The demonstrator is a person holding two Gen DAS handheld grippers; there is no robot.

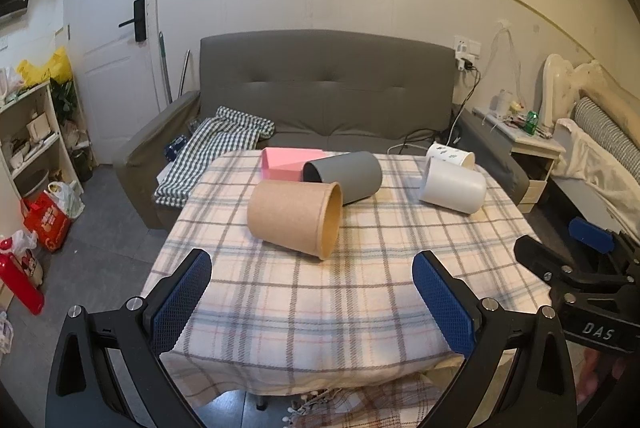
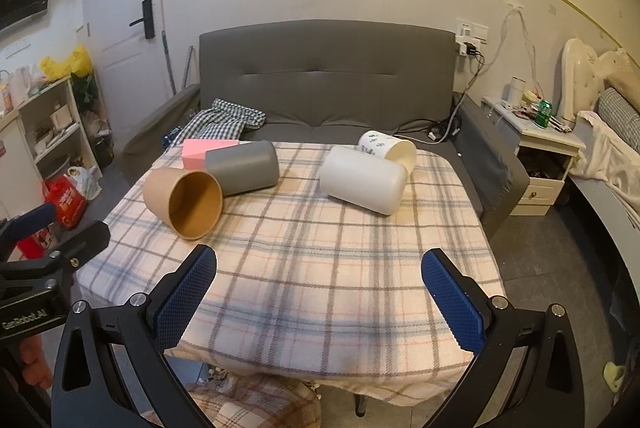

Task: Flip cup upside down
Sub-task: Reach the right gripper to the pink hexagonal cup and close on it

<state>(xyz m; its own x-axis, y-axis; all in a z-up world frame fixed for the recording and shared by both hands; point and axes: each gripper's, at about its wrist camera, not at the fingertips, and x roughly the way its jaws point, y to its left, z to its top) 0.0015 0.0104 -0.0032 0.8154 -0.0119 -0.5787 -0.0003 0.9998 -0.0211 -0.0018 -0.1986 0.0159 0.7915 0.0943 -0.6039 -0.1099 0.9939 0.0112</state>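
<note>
Left wrist view: left gripper (image 1: 312, 302) hanging with jaws wide apart, holding nothing, over the near edge of the table (image 1: 304, 312). Straight ahead of the jaws and a touch left, lying on its side: brown cup (image 1: 294, 220), long axis running across the jaws, mouth pointing right, base left. Just behind it, touching or nearly so, gray cup (image 1: 344, 176), then pink box (image 1: 286, 164). Ahead and to the right, well apart from the brown one: white cup (image 1: 452, 188), and a printed cup (image 1: 450, 155) behind that.

Right wrist view: right gripper (image 2: 320, 298) also gaping, empty. Brown cup lying far ahead-left of these jaws, white cup ahead-right. Judging the left gripper nearer the brown cup and better lined up.

Showing only here: the brown cup's hollow interior, mouth turned toward the camera. Showing only in the left view: its full side wall. Not telling which cup is meant.
</note>
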